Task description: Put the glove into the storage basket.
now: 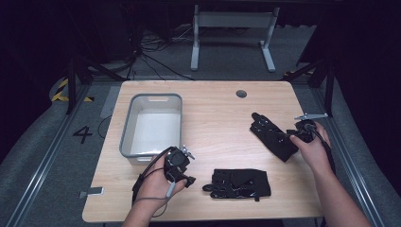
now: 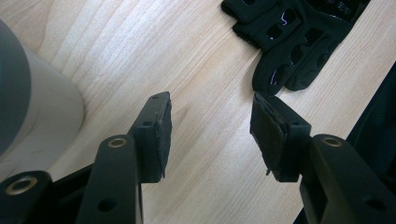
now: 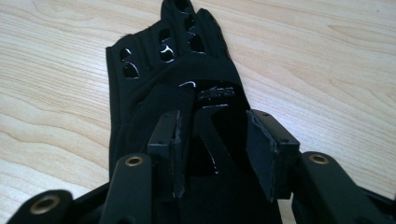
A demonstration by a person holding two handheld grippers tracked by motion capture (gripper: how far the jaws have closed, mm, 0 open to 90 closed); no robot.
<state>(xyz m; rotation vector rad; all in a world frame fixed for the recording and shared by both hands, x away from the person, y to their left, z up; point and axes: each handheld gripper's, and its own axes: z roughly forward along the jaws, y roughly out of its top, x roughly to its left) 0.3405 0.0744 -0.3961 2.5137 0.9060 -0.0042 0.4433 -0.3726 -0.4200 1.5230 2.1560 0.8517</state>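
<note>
Two black gloves lie on the table (image 1: 213, 118): near glove (image 1: 239, 183) by the spread left gripper (image 2: 210, 135); far glove (image 3: 177, 88) under the spread right gripper (image 3: 212, 149). One grey bin (image 1: 127, 127) sits left, bare wood between.

Table (image 1: 213, 113): pale wood, plain grain lines, smooth matt top, no shine.

Bin (image 1: 126, 127), far left: grey plastic, smooth, dull sheen on the walls, lighter inside.

Near glove (image 1: 241, 183): black cloth, matt, with glossy patches that catch the light along the fingers and knuckles.

Right glove (image 1: 274, 137): same black cloth, soft weave, perforated holes with shiny edges, a small glossy printed mark on the back.

Left gripper (image 2: 210, 135): hard black plastic, matt, brass-coloured metal rivets; pads (image 2: 164, 133) look like rough, frayed rubber or foam.

Right gripper (image 3: 215, 154): same finish.

Floor (image 1: 33, 142): grey carpet, rough.
</note>
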